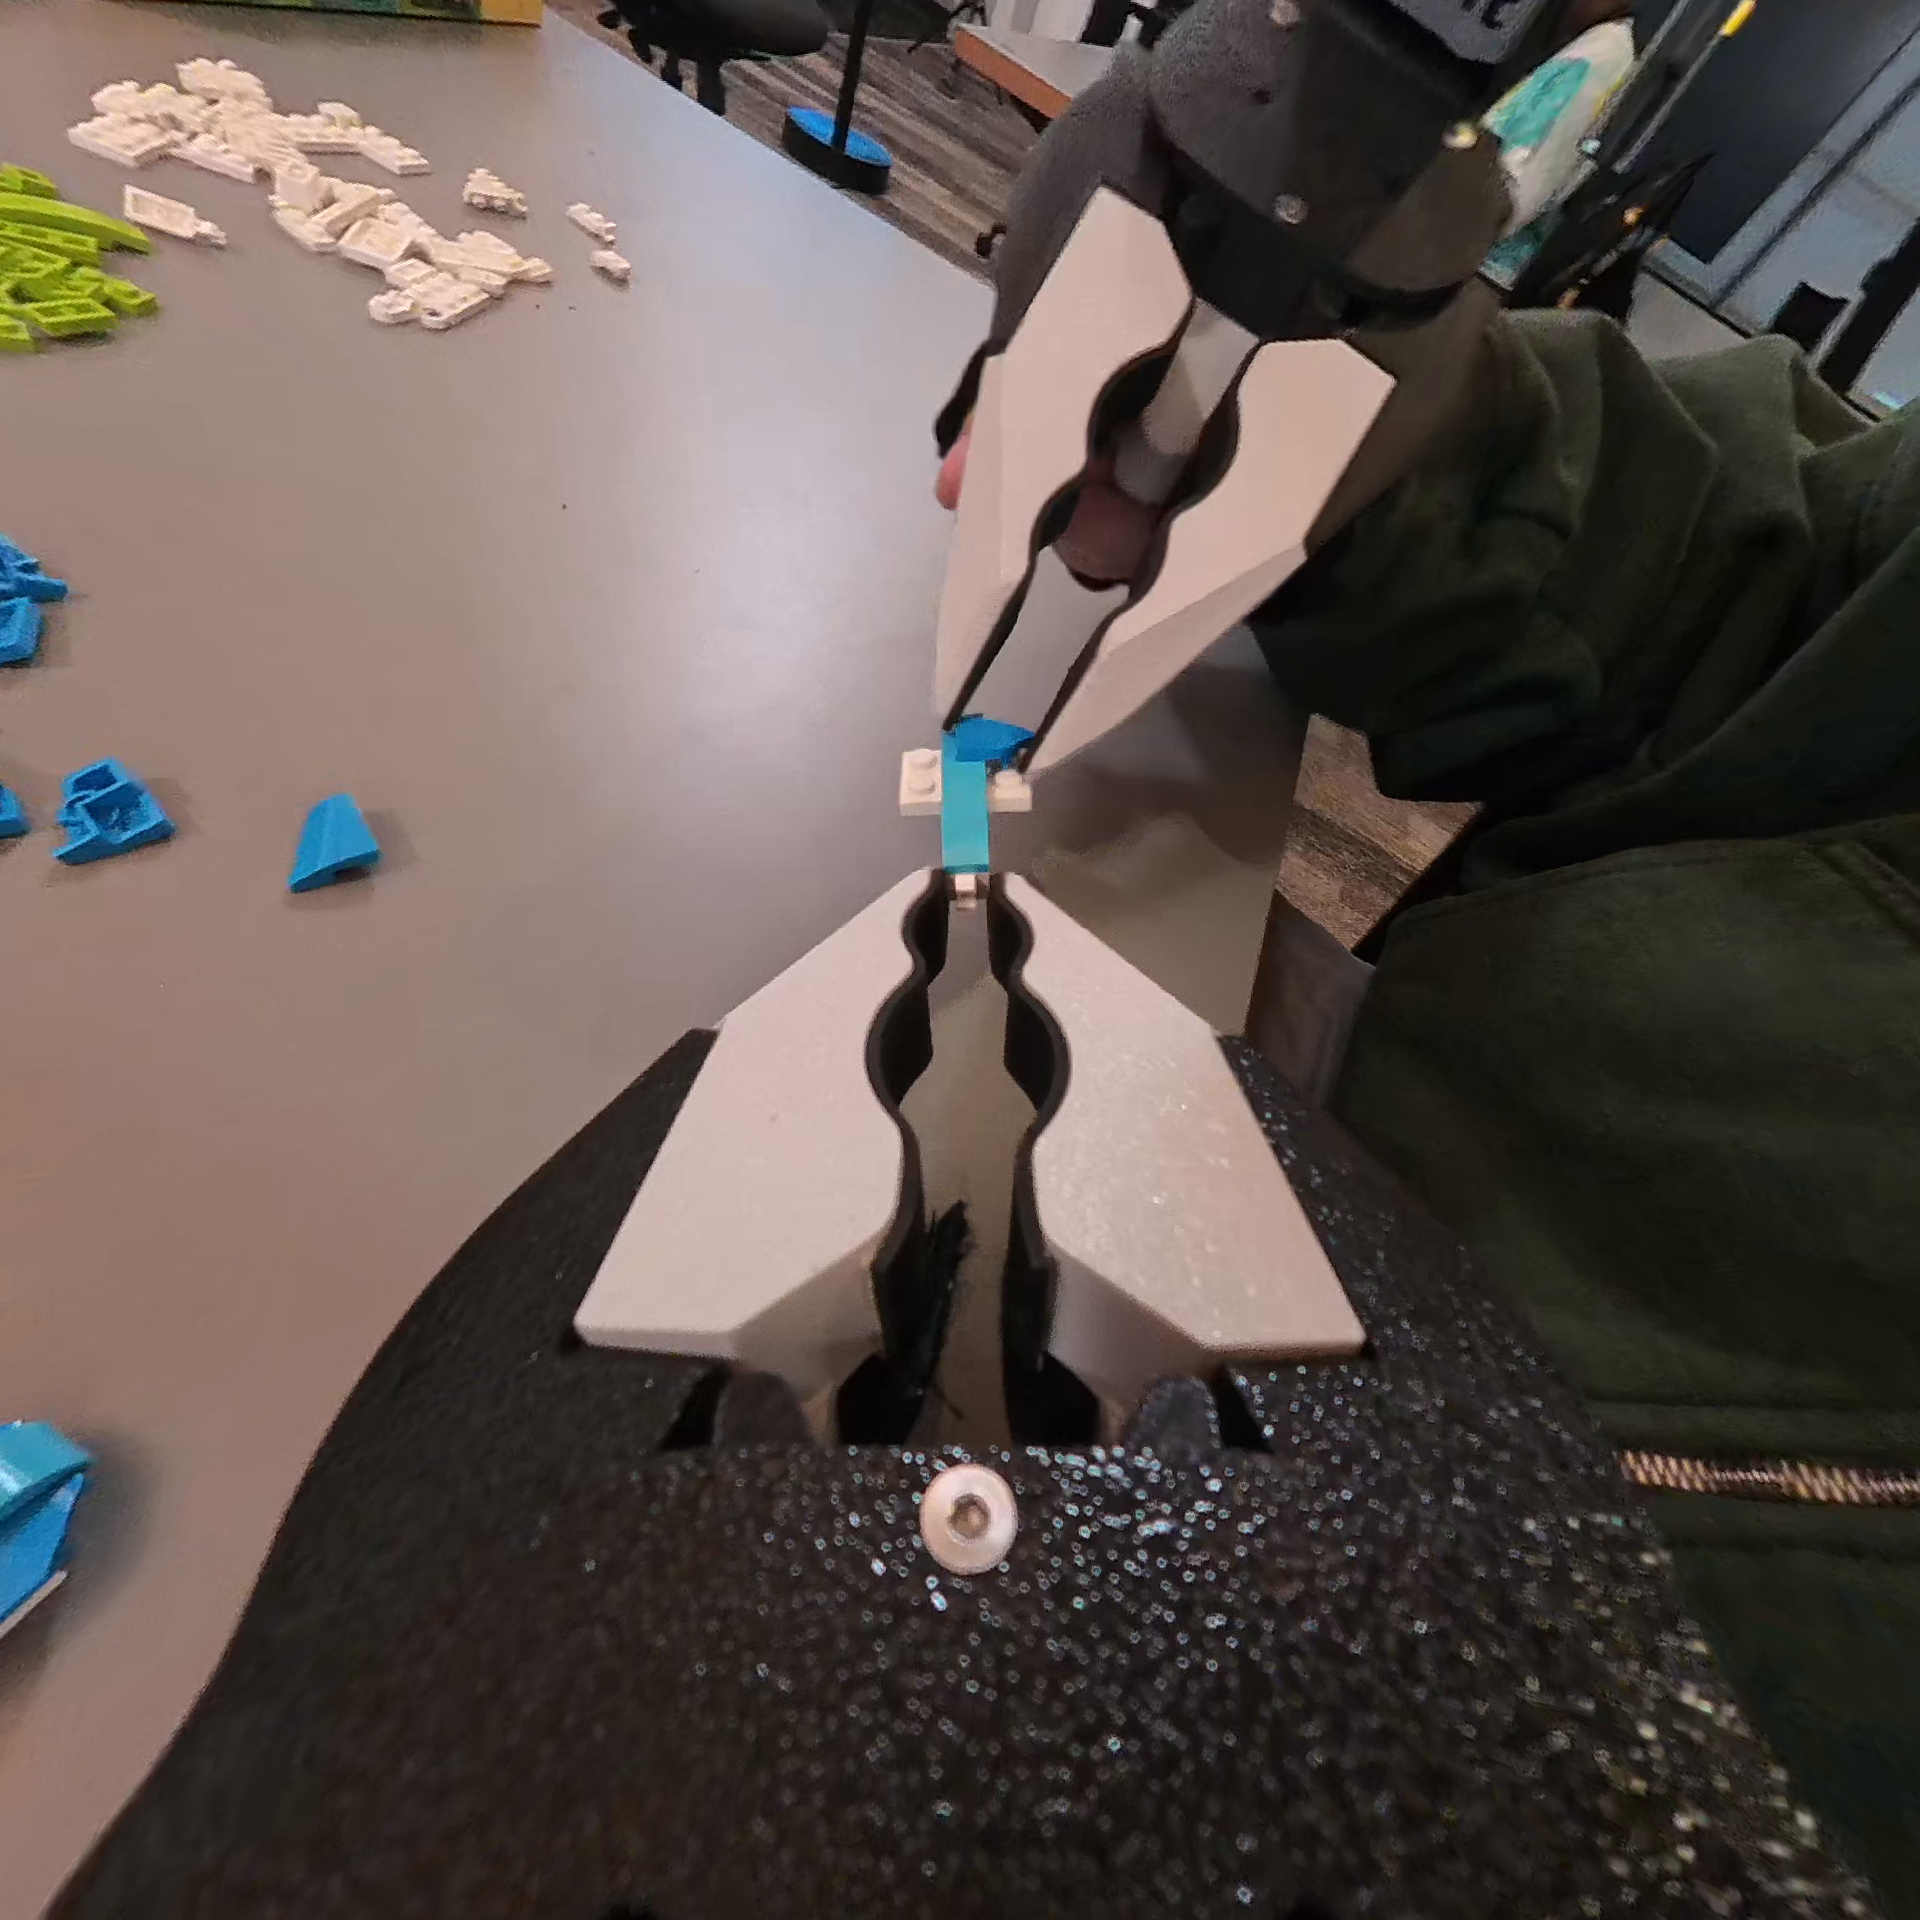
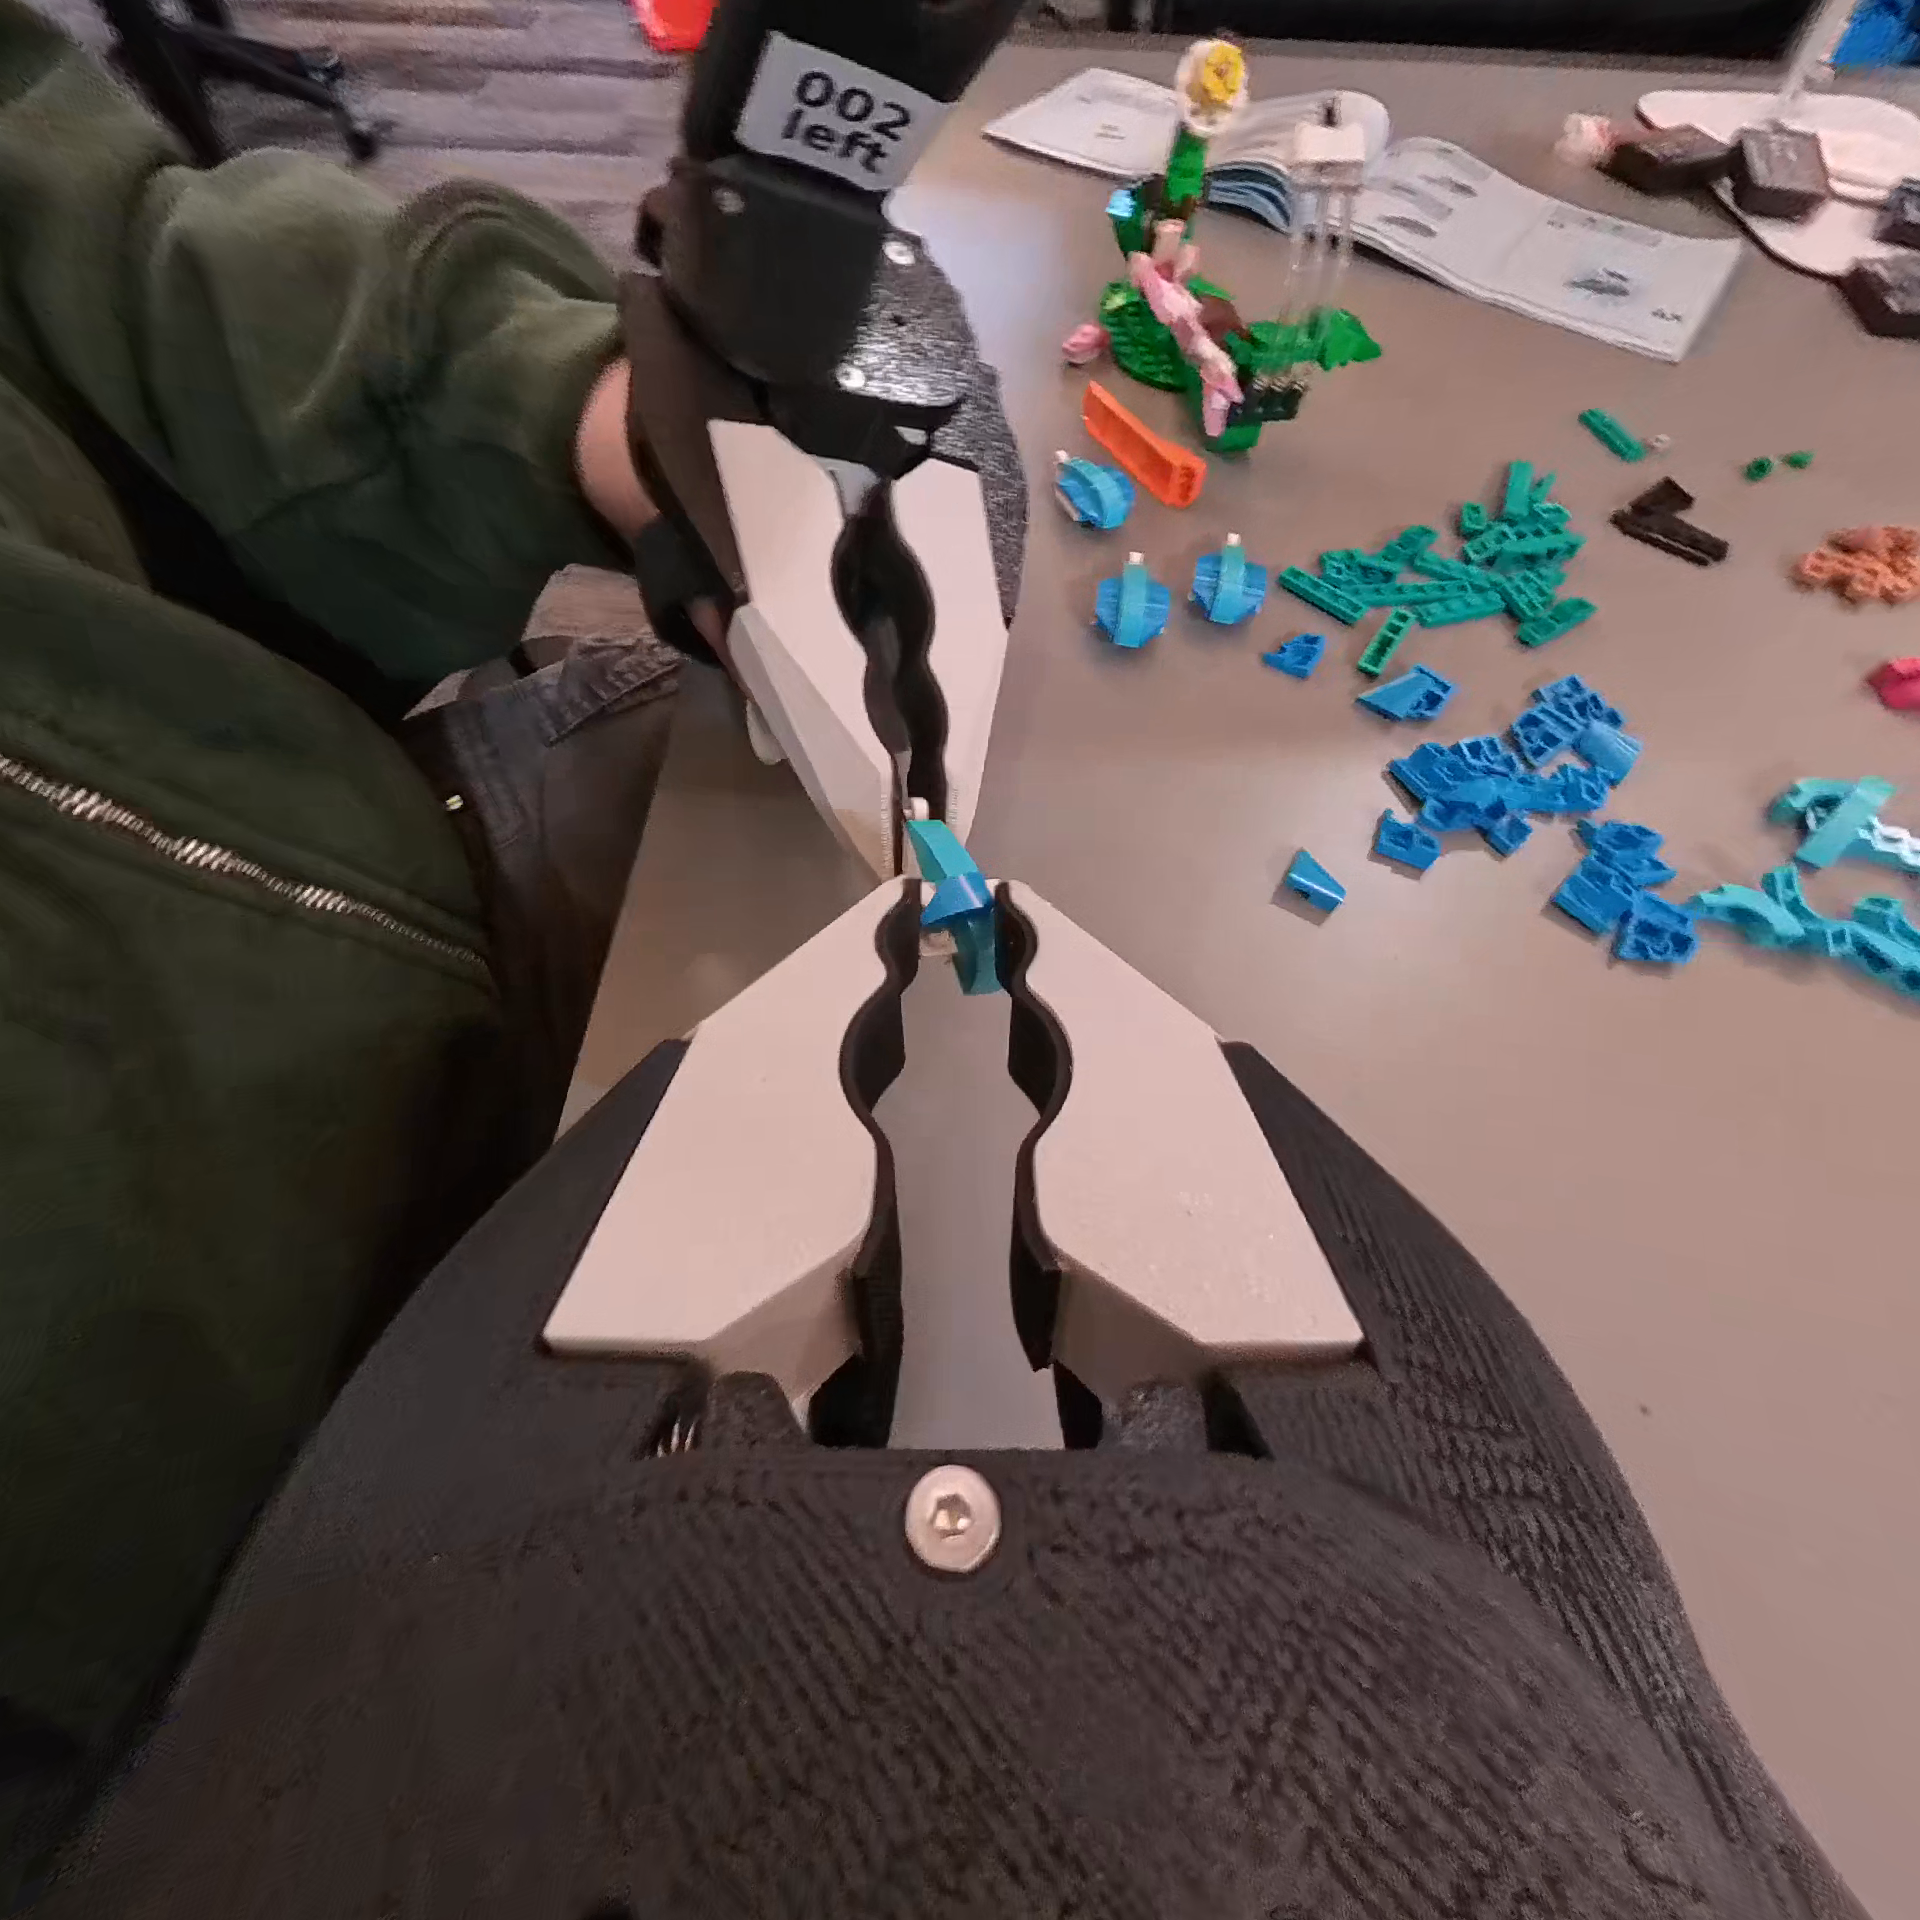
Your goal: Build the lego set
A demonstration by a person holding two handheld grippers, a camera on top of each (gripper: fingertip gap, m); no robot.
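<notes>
Grey worktop (image 1: 468, 644) carries everything; its near edge runs just below the two grippers, with a person's dark green jacket sleeve (image 1: 1621, 644) and lap directly beyond that edge.

Nearest, in the left wrist view: left gripper (image 1: 968, 883), fingers narrow, pinching the white end of a small lego assembly (image 1: 964, 810) held in the air above the worktop's edge. Assembly = a turquoise strip crossed by a white studded plate. Right gripper (image 1: 992, 753) comes down from above onto the far end, fingers narrow around a small blue slope piece (image 1: 987, 740) seated on that end. The two grippers' tips are nearly meeting, the assembly bridging them.

Right wrist view agrees: right gripper (image 2: 956, 925) clamps the blue piece (image 2: 958, 914); left gripper (image 2: 920, 821) is opposite, tips on the assembly's other end.

Open room: bare worktop to the left of the grippers in the left wrist view, up to a lone blue wedge (image 1: 332, 844) and scattered blue bricks (image 1: 104, 810) near the left border. Farther off, lime bricks (image 1: 52, 281) and a white brick pile (image 1: 312, 197).

Right wrist view, to the right: clear strip near the fingers, then blue brick heap (image 2: 1538, 800), green bricks (image 2: 1455, 592), an orange piece (image 2: 1143, 447), a built green plant model (image 2: 1195, 312), an open instruction booklet (image 2: 1507, 229) farthest.
</notes>
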